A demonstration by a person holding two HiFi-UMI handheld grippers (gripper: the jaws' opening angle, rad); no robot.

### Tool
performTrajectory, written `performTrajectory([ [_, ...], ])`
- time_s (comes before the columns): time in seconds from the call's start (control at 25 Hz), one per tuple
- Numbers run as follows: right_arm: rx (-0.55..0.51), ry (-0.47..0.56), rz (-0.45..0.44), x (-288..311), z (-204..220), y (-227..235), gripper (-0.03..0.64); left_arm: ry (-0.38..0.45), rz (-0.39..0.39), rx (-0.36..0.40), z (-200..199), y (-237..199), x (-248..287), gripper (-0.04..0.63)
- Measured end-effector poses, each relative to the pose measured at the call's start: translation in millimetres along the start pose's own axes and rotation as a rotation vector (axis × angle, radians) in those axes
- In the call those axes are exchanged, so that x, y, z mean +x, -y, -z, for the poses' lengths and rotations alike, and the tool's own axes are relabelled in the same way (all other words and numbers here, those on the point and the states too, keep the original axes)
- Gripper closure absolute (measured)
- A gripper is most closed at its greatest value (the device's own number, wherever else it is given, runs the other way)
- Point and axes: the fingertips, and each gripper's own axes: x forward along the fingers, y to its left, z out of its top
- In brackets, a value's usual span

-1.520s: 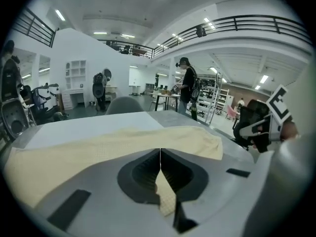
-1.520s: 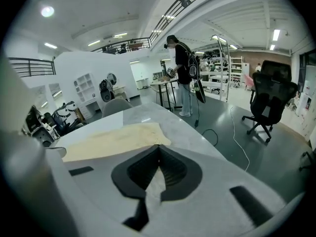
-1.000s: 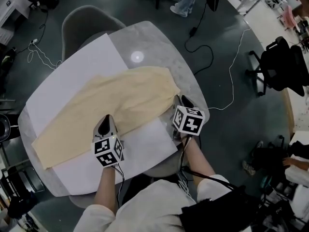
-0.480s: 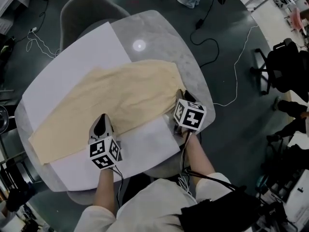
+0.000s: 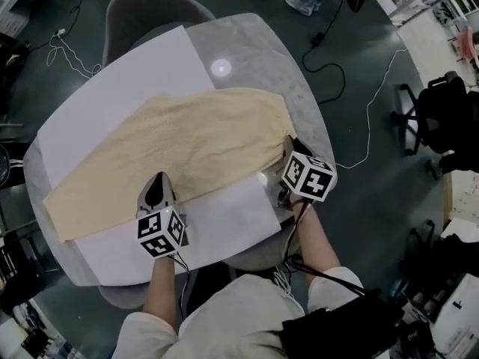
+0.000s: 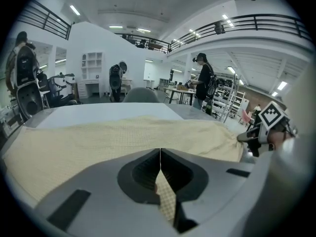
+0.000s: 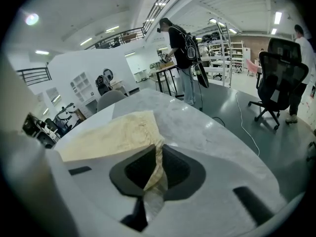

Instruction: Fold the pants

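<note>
Pale yellow pants (image 5: 176, 144) lie flat and slantwise across a white sheet (image 5: 120, 88) on the round marble table (image 5: 303, 99). My left gripper (image 5: 155, 191) sits at the pants' near long edge, jaws shut with yellow cloth pinched between them (image 6: 161, 157). My right gripper (image 5: 290, 146) is at the pants' right end, by the table's rim. Its jaws are closing, and a fold of the cloth's corner stands squeezed between them (image 7: 158, 157). From the left gripper view, the right gripper (image 6: 260, 132) shows at the cloth's far right corner.
A grey chair (image 5: 150, 6) stands behind the table. Cables (image 5: 359, 118) trail over the dark floor on the right, near a black office chair (image 5: 441, 114). A person (image 7: 182, 53) stands at a bench far off. My own knees are below the table's near rim.
The right gripper has shifted a little toward the table's right rim at the pants' corner. The left gripper has crept slightly along the near edge. The pants lie as before.
</note>
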Motion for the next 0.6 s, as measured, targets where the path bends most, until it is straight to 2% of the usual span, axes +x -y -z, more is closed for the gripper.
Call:
performTrajectory([
  [0.32,-0.071,0.049,-0.048,-43.3,-16.2,-24.8,0.586,0.056,0.013,-0.057,-4.6,-10.4,-37.2,0.586],
  [0.6,-0.199,0.1,-0.094,-90.0,-46.6,-98.3,0.586,0.093,0.007,-0.109,-4.1,-64.4,-91.7,0.586],
])
